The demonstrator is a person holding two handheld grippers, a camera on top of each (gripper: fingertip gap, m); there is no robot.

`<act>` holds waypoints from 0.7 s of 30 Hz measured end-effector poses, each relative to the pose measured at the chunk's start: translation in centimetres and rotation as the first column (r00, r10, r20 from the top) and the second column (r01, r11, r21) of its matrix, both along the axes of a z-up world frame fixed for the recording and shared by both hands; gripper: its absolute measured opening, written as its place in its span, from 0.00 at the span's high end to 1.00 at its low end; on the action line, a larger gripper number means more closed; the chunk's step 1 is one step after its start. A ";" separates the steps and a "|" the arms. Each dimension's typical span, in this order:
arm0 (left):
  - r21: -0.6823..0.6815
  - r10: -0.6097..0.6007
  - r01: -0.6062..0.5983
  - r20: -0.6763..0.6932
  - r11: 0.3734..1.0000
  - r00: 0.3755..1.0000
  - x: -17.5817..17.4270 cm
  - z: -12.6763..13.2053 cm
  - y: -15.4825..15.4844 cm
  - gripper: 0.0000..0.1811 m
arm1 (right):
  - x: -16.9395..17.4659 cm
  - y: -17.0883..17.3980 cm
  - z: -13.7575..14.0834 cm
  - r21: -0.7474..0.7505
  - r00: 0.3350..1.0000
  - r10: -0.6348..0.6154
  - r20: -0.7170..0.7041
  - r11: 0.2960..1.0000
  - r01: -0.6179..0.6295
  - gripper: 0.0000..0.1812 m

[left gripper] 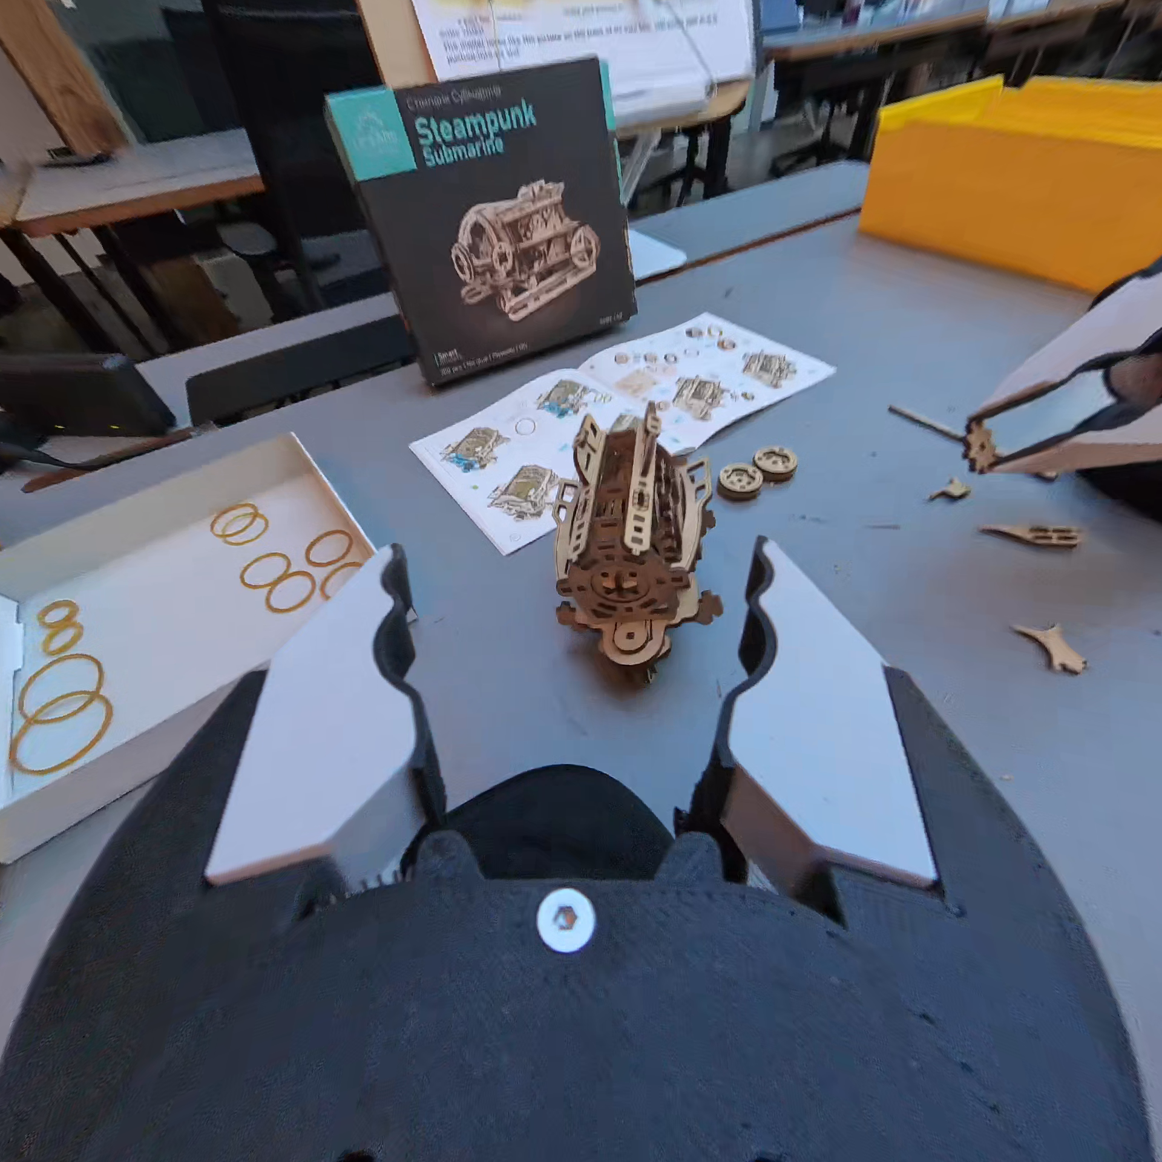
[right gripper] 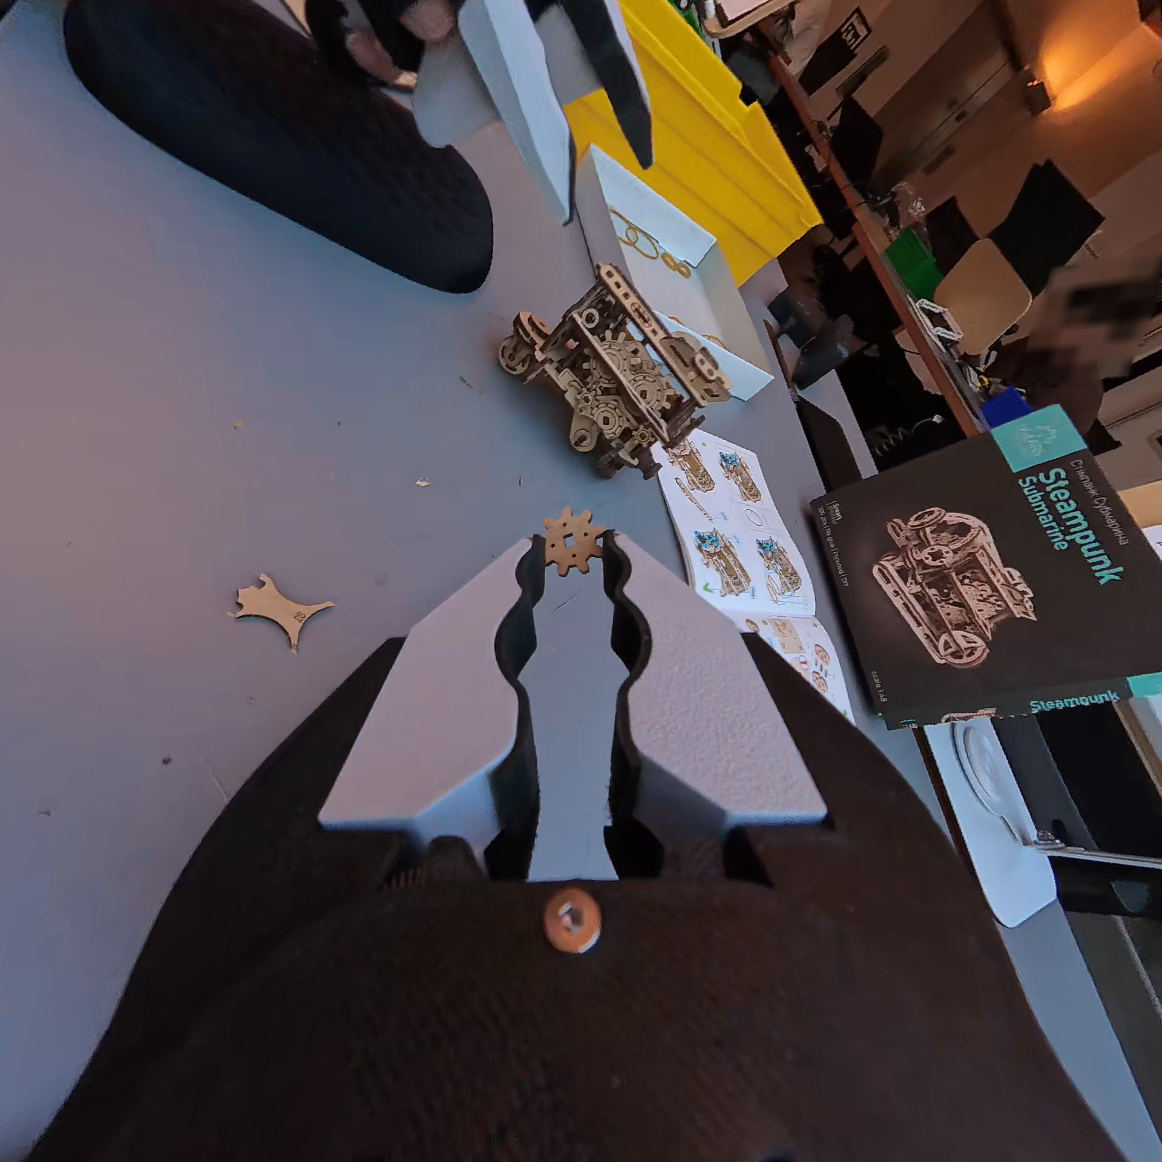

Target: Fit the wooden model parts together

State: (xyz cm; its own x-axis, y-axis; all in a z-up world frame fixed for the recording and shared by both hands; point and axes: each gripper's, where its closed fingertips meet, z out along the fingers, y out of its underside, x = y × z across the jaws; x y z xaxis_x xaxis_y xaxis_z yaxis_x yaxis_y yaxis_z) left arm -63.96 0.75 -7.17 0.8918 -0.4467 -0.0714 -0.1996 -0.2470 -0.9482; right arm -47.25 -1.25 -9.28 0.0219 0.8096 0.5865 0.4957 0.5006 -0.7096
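A half-built wooden model (left gripper: 632,553) of frames and gears stands on the grey table (left gripper: 880,629), just beyond my left gripper (left gripper: 578,550), which is open and empty with its tips either side of the model's near end. The model also shows in the right wrist view (right gripper: 616,377). My right gripper (right gripper: 571,542) is shut on a small wooden gear (right gripper: 571,542) with a square hole, held above the table. It shows at the right edge of the left wrist view (left gripper: 981,446). The left gripper shows at the top of the right wrist view (right gripper: 591,182).
Two wooden wheels (left gripper: 758,473) and loose flat wooden pieces (left gripper: 1056,647) lie right of the model. An open instruction booklet (left gripper: 629,427) and the upright kit box (left gripper: 497,220) sit behind it. A white tray (left gripper: 157,490) of rubber bands is at left, a yellow bin (left gripper: 1018,182) at back right.
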 end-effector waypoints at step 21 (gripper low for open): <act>-0.287 -0.123 0.080 -0.135 0.955 0.983 3.1 -6.6 1.8 0.40 | -0.3 -0.6 -1.2 0.018 0.999 0.035 0.025 0.999 -0.036 0.90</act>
State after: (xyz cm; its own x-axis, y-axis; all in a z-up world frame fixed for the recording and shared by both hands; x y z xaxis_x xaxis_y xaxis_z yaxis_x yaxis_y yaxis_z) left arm -60.89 2.52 -13.79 0.8294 -0.5554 -0.0599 -0.3716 -0.4685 -0.8015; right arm -47.51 -1.89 -10.47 -0.0210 0.7989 0.6011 0.4945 0.5308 -0.6882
